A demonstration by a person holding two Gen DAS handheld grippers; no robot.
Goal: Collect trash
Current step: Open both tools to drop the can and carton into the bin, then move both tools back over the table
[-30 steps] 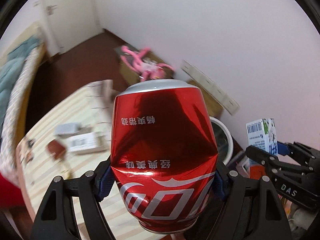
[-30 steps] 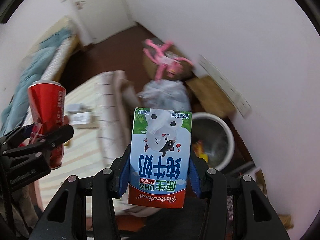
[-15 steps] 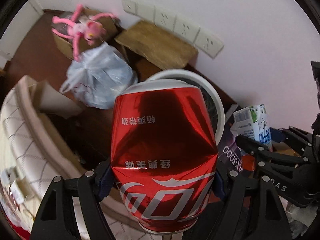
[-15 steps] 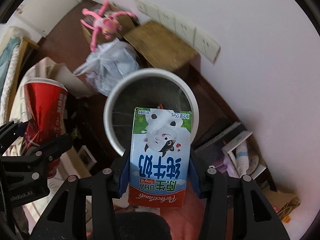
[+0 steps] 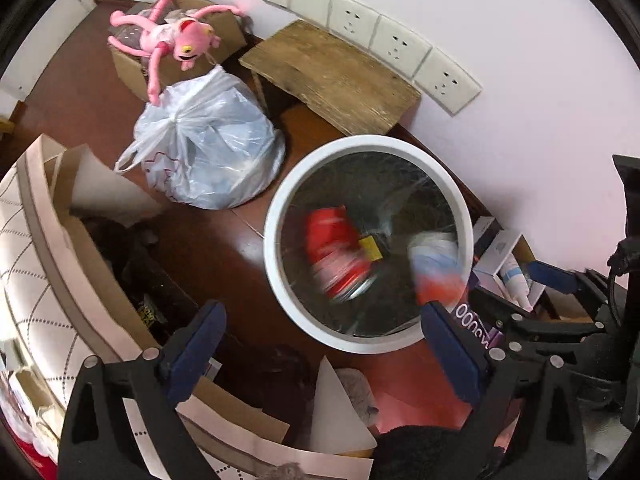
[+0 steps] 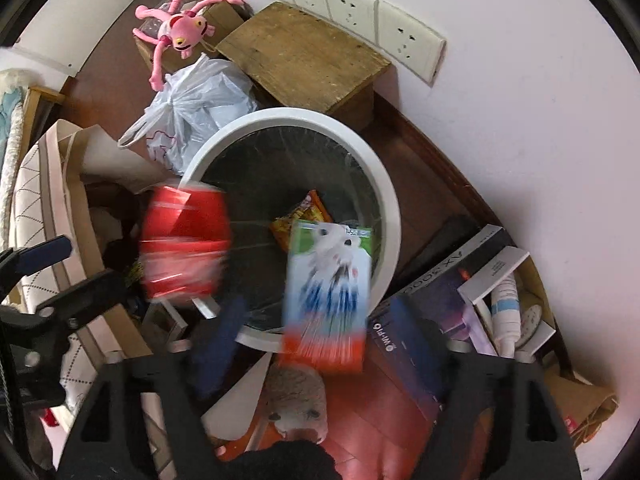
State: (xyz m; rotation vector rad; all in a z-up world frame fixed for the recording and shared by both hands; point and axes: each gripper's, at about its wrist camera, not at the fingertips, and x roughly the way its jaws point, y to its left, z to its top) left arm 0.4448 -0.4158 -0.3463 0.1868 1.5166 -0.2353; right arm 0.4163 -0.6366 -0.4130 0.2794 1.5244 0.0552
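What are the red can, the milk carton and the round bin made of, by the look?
Red dented drink can: thin metal, likely aluminium, with a glossy printed skin and silvery end. White-and-blue milk carton: coated paperboard, judging by its flat printed faces and square edges; blurred. Round white-rimmed bin: smooth matt plastic rim, seemingly lined with a dark shiny film bag.

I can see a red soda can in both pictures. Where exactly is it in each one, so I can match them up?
Left wrist view: the red can, blurred, is left of centre inside the white bin.
Right wrist view: the red can, blurred, is at middle left, over the bin's left rim.
Shared landmark: the pink plush toy on a cardboard box, upper left in both.
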